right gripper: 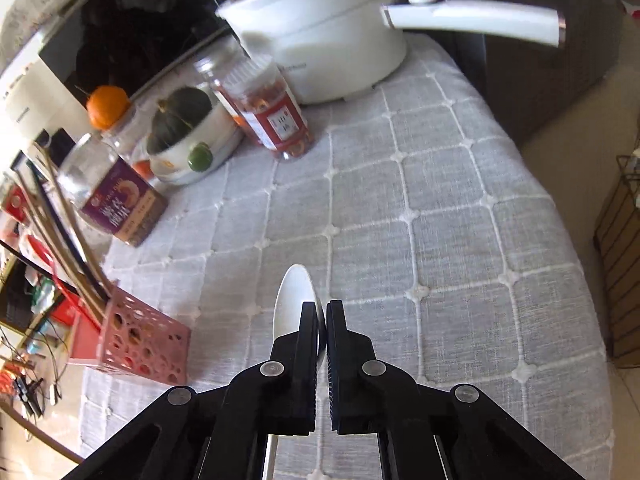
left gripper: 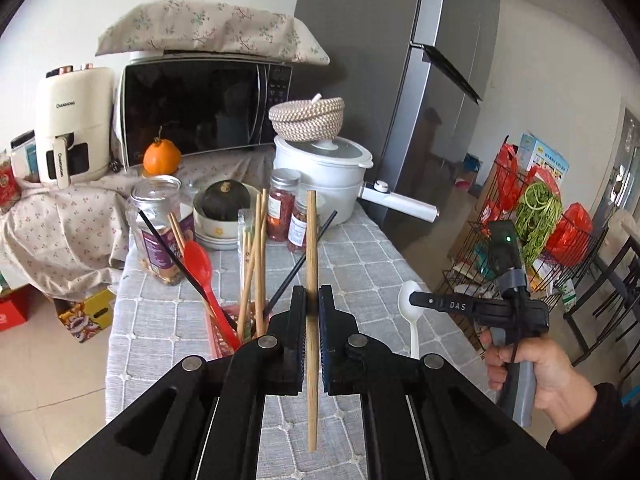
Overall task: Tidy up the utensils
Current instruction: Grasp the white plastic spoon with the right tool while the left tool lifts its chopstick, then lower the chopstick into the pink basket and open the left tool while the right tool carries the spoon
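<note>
Wooden chopstick (left gripper: 311, 280) pinched; (perhaps) spoon (right gripper: 294, 304).

White pot (left gripper: 324, 176), microwave (left gripper: 200, 108), fridge (left gripper: 400, 60), 2 spice jars (left gripper: 282, 204).

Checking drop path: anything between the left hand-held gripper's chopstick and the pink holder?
Nothing. Left wrist view: wooden chopstick hangs beside pink perforated holder, only grey quilted tablecloth between.

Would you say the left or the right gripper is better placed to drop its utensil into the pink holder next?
Left, probably. The left gripper holds its chopstick upright right beside the holder. The right gripper, shut on the white spoon, sits farther off.
</note>
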Demonstrator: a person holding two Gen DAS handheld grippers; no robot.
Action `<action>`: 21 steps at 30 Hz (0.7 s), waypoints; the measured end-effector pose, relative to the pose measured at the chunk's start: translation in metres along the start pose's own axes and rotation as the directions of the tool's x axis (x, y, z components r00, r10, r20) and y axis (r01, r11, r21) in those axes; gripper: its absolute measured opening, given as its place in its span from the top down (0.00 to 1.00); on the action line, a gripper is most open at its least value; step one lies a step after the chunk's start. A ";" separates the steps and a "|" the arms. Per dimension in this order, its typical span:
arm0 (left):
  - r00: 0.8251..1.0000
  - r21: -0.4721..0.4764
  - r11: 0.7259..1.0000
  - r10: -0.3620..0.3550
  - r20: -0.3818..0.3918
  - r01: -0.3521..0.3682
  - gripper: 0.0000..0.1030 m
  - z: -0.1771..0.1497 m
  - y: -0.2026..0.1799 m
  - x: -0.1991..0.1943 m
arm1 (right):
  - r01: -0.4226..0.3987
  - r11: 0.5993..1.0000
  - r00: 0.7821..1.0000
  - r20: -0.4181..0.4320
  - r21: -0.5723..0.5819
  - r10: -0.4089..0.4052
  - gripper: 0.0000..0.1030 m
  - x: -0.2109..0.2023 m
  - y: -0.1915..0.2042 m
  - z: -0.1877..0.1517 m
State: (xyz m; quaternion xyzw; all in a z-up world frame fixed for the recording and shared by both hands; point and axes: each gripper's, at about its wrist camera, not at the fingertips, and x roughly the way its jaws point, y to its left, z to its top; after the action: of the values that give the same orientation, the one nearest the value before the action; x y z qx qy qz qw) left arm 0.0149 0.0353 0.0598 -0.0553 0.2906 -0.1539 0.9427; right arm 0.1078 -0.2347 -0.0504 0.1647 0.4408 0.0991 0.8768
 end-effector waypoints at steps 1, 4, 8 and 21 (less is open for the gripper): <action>1.000 -0.008 1.000 0.009 0.027 -0.009 0.94 0.002 0.002 -0.005 | -0.010 1.000 1.000 0.027 0.002 0.010 0.97 -0.009 0.005 0.000; 0.991 -0.033 0.999 0.045 0.124 -0.041 0.94 0.009 0.010 -0.020 | -0.029 0.999 0.994 0.100 -0.012 0.030 0.97 -0.030 0.024 0.001; 0.957 -0.071 0.992 0.115 0.267 -0.099 0.94 0.014 0.019 -0.033 | -0.041 0.997 0.986 0.158 -0.059 0.050 0.97 -0.049 0.047 -0.001; 0.911 -0.094 0.983 0.180 0.372 -0.156 0.94 0.013 0.033 0.010 | -0.049 0.988 0.980 0.182 -0.148 0.076 0.97 -0.046 0.080 -0.007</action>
State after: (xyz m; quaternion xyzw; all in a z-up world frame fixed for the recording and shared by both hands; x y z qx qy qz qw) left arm 0.0379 0.0632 0.0587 -0.0881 0.1115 -0.0494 0.9886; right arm 0.0729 -0.1739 0.0103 0.1240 0.3428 0.1420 0.9203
